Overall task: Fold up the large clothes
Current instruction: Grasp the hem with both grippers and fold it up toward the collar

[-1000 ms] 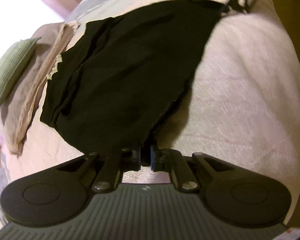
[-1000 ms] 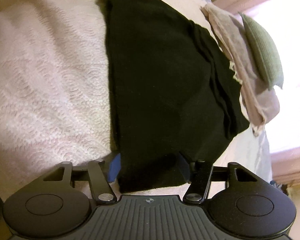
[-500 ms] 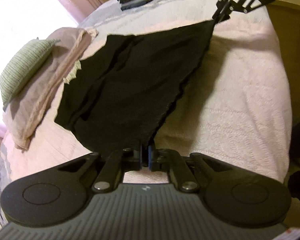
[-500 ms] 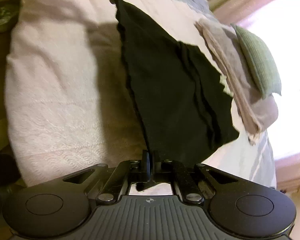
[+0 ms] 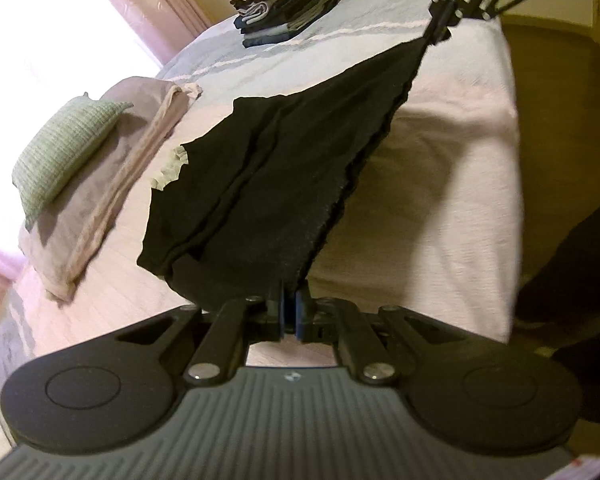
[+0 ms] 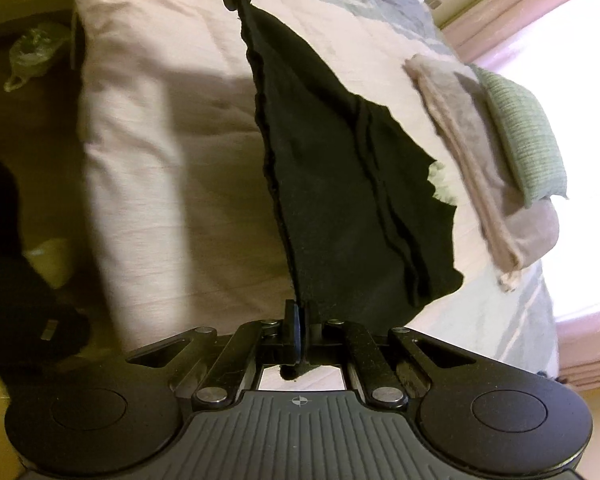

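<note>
Both tools clamped on black garment (image 5: 284,176), stretched above bed (image 5: 452,168)

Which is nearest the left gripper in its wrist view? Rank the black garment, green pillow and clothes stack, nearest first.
1. Black garment: clamped in the left gripper.
2. Green pillow: far left, on the beige folded blanket.
3. Clothes stack: top centre, at the bed's far end.

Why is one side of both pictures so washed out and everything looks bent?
Left wrist view: window light blows out the upper left; the fisheye lens curves the bed. Right wrist view: the same glare sits right, and the black garment loses detail.
</note>
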`<state>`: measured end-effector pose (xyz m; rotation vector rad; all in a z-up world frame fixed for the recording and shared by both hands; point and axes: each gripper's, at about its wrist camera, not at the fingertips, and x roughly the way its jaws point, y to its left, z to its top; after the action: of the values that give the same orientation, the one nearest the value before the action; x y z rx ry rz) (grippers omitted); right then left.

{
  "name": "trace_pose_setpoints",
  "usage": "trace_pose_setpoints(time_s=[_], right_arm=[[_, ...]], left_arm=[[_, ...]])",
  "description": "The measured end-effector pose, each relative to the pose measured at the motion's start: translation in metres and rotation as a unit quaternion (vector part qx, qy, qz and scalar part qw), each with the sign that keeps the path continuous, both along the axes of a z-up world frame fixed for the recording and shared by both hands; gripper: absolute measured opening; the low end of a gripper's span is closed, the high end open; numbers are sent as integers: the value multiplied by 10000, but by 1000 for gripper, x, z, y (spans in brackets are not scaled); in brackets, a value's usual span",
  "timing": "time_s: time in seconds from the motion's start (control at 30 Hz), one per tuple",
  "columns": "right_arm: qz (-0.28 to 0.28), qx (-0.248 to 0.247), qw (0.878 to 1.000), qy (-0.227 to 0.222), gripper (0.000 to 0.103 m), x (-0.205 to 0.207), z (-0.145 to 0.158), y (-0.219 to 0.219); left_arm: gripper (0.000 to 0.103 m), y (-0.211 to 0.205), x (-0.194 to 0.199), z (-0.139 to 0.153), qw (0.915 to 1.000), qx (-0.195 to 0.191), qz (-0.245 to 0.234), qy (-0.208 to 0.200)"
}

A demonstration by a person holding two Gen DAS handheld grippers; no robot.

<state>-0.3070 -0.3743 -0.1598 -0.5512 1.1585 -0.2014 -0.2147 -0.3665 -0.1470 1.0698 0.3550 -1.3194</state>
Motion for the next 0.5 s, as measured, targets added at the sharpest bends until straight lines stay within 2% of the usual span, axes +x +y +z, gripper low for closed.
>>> trace_pose_setpoints(time_s=[0.2,0.3,0.37,0.5], right_arm=[[-187,587,9979,207,0,-20,28,48],[-210,789,9962,317,0,-25,37,57],[-237,811,9959,316,0,-21,42,48],[57,663,9973,316,0,2,62,1]], left_arm=[[2,34,-44,28,9974,282,249,607],[2,45,-56,43,9941,403,425,916],[2,42,-52,50,9921,387,559,1050],[2,9,-12,67,9919,282,712,1009]])
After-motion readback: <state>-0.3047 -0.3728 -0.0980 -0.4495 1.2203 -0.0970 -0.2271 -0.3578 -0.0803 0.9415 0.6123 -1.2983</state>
